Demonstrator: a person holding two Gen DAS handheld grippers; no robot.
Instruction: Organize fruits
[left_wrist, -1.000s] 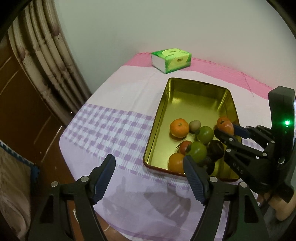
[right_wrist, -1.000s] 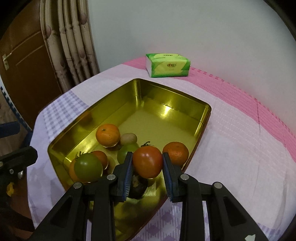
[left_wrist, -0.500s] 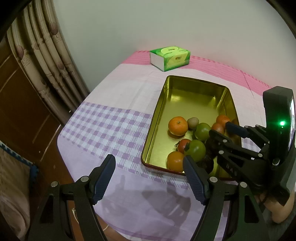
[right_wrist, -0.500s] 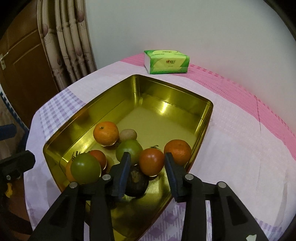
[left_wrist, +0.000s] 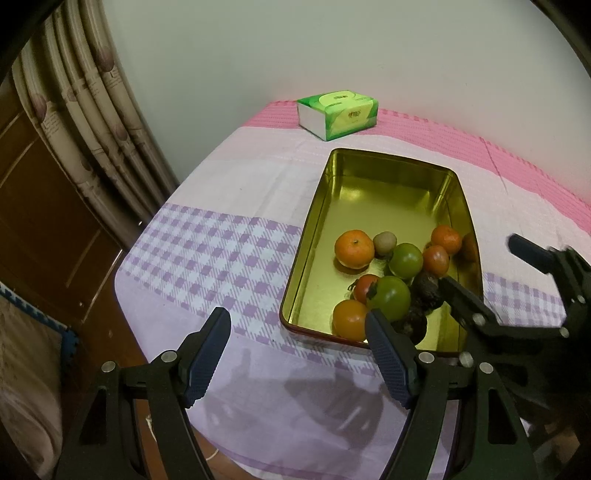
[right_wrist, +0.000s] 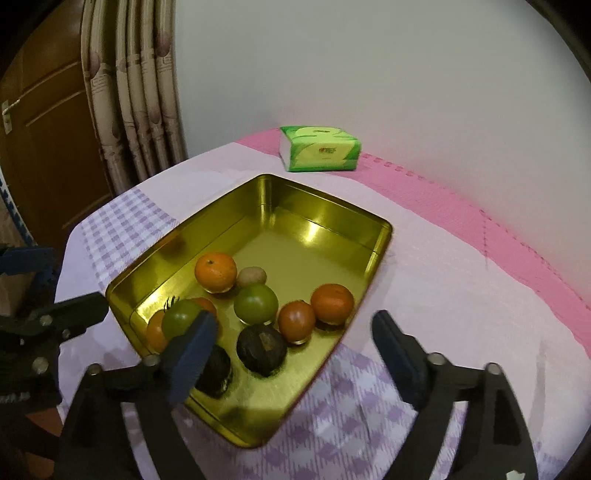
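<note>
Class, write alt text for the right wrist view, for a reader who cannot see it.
The right gripper, jaws opening with nothing between them, hovers over a gold tray holding oranges, green and red tomatoes and two dark fruits. The tray sits on a pink and lilac tablecloth, a green tissue pack behind it.

The print on the green tissue pack (right_wrist: 320, 148) is too blurred to read.

Right gripper (right_wrist: 291, 354) jaws opening, empty; left gripper (left_wrist: 299, 358) gapes, empty.
</note>
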